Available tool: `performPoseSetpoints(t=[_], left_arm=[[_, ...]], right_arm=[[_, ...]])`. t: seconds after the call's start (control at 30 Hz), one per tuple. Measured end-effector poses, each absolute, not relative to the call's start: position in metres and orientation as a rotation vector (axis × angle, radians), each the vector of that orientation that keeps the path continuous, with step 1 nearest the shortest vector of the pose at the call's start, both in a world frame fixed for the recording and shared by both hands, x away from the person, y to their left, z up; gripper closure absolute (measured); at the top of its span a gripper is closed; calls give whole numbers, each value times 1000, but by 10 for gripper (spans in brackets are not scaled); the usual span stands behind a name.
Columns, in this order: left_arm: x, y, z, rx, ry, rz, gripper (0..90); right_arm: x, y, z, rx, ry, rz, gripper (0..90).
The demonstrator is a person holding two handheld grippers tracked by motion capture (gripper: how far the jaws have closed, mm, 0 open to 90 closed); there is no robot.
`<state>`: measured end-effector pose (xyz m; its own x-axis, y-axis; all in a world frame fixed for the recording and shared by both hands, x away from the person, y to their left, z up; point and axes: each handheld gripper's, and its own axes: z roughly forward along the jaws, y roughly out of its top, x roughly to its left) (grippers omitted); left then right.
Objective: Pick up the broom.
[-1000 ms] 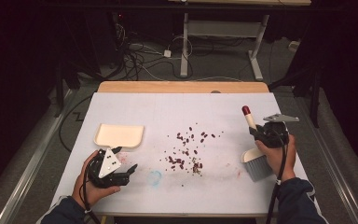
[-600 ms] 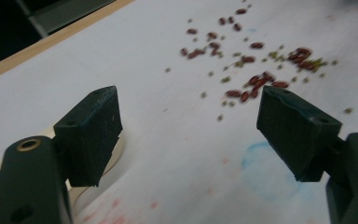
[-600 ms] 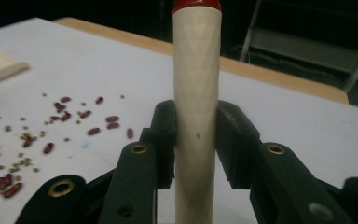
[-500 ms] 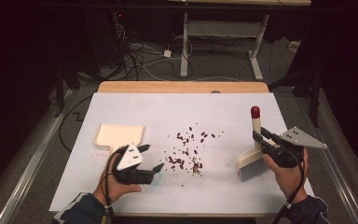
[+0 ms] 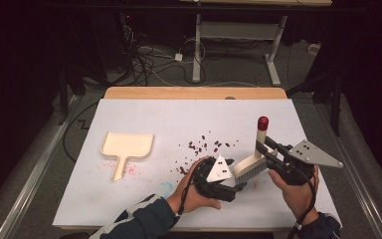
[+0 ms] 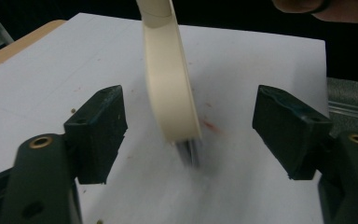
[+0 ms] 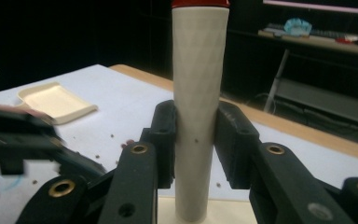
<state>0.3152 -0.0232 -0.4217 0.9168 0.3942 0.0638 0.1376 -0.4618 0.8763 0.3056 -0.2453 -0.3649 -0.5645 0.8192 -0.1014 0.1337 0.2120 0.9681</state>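
**Brush held upright beside the crumbs**

The right hand-held gripper point(image 5: 264, 149) clamps the cream plastic brush with a red-capped handle point(image 5: 258, 147) upright on the white table point(image 5: 144, 114). The left hand-held gripper point(image 6: 189, 128), jaws apart and just closing, frames the brush head untouched. Dark crumbs point(image 5: 206, 145) lie nearby; a cream dustpan point(image 5: 127, 147) sits well left.

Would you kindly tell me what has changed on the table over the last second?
The left gripper crossed from beside the dustpan to the brush; its jaws have just been closing, the brush head between them, untouched. The right gripper, shut on the brush handle, carried it up and inward. The dustpan and the crumbs stayed put.
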Motion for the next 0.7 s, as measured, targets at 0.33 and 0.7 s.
performPoseSetpoints(t=[0.33,0.7], left_arm=[[322,-7,-414,1985,386,265,615],[325,38,-397,2065,297,210,658]], right_arm=[[284,-213,-355,781,1859,1422,703],[279,-215,-347,608,1984,1505,588]])
